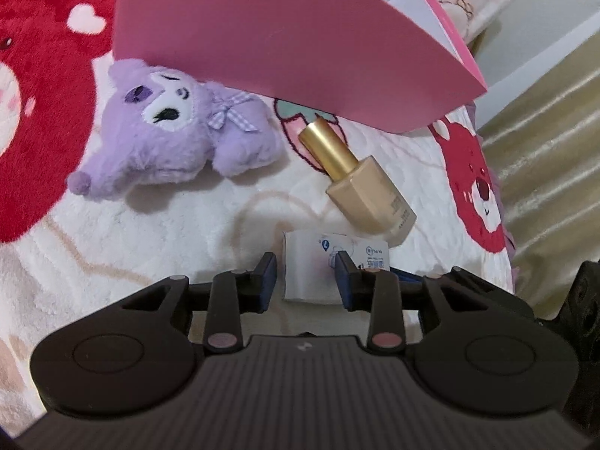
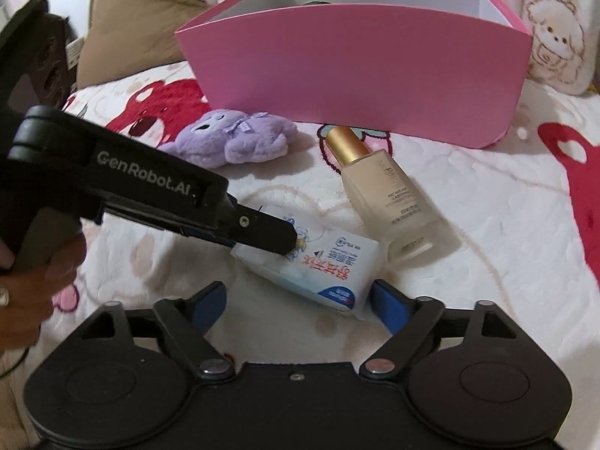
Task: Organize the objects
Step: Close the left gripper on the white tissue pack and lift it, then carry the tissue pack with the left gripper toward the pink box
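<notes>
A white tissue pack (image 1: 322, 262) (image 2: 318, 266) lies on the blanket. My left gripper (image 1: 305, 279) (image 2: 288, 238) has one finger on each side of the pack, at or very near its sides. My right gripper (image 2: 298, 305) is open and empty, just in front of the pack's near end. A beige bottle with a gold cap (image 1: 356, 183) (image 2: 386, 195) lies beside the pack. A purple plush toy (image 1: 172, 131) (image 2: 232, 137) lies to the left. A pink box (image 1: 285, 37) (image 2: 356, 71), open on top, stands behind them.
A white fleece blanket (image 1: 112, 243) (image 2: 506, 243) with red bear prints covers the bed. A tan pillow (image 2: 131, 22) lies at the back left in the right wrist view, and a cream plush (image 2: 555, 45) at the back right. A gold curtain (image 1: 555, 142) hangs at the right.
</notes>
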Available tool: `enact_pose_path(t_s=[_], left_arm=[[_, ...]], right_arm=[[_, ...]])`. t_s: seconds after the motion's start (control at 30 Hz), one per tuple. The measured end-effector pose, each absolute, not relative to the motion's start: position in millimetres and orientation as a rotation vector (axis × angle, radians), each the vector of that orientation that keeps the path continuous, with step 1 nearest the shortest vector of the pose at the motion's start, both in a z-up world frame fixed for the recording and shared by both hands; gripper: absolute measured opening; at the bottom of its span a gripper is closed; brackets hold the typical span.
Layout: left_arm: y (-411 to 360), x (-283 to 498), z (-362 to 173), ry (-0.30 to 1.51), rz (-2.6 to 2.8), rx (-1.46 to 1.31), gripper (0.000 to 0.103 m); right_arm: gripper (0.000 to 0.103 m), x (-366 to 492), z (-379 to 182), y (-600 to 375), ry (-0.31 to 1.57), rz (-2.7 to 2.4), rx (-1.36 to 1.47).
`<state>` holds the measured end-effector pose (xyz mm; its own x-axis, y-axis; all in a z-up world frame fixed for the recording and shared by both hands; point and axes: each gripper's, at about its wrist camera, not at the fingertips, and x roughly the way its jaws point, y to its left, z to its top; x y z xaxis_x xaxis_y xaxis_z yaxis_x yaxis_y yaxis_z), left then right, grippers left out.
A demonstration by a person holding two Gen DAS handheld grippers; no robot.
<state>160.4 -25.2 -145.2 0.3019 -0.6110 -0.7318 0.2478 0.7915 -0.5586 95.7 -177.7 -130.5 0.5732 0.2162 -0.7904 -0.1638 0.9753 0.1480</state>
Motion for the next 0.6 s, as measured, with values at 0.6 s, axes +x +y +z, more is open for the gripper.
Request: enact_pose_path(t_s=[0.6], left_arm=[[-17.6, 128.7, -75.8, 1.093, -0.649, -0.275, 0.03]], right_arm=[[0.09, 75.6, -63.2, -163.4, 0.858, 0.28, -0.055]])
